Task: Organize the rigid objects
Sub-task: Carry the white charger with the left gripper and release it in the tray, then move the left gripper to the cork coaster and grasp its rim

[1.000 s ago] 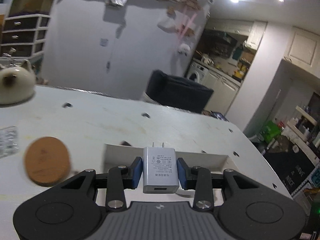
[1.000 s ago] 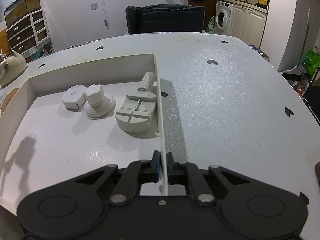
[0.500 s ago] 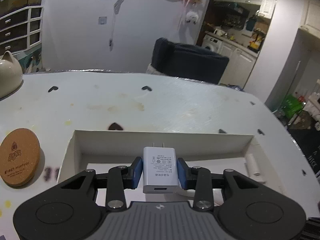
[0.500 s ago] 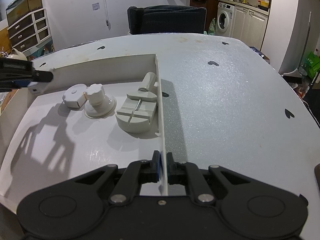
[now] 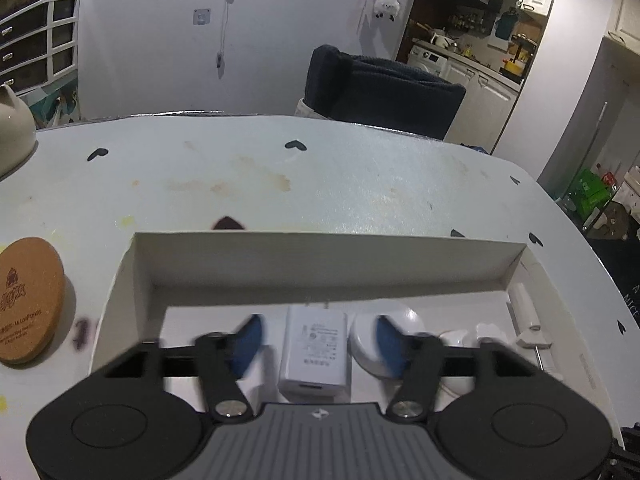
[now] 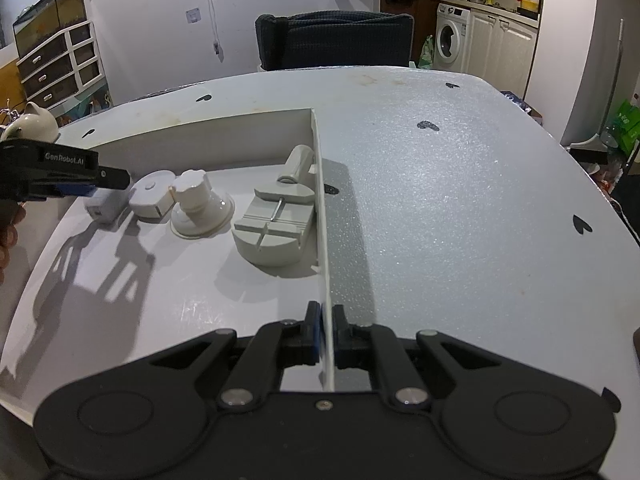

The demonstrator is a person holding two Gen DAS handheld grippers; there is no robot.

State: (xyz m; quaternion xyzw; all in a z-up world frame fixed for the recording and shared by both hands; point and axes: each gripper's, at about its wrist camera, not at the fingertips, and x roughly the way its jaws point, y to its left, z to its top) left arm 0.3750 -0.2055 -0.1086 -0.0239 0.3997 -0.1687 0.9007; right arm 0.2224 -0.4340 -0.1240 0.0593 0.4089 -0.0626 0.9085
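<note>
Between the opening left gripper (image 5: 316,340): the charger (image 5: 314,350).

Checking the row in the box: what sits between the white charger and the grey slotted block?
Right wrist view: a round white case, then a suction cup, between charger and block.

White wall (image 6: 152,40) seen behind table; dark chair (image 6: 334,40) set at far edge; drawer unit (image 6: 56,64) placed left; washing machine (image 6: 450,38) seen right.
</note>
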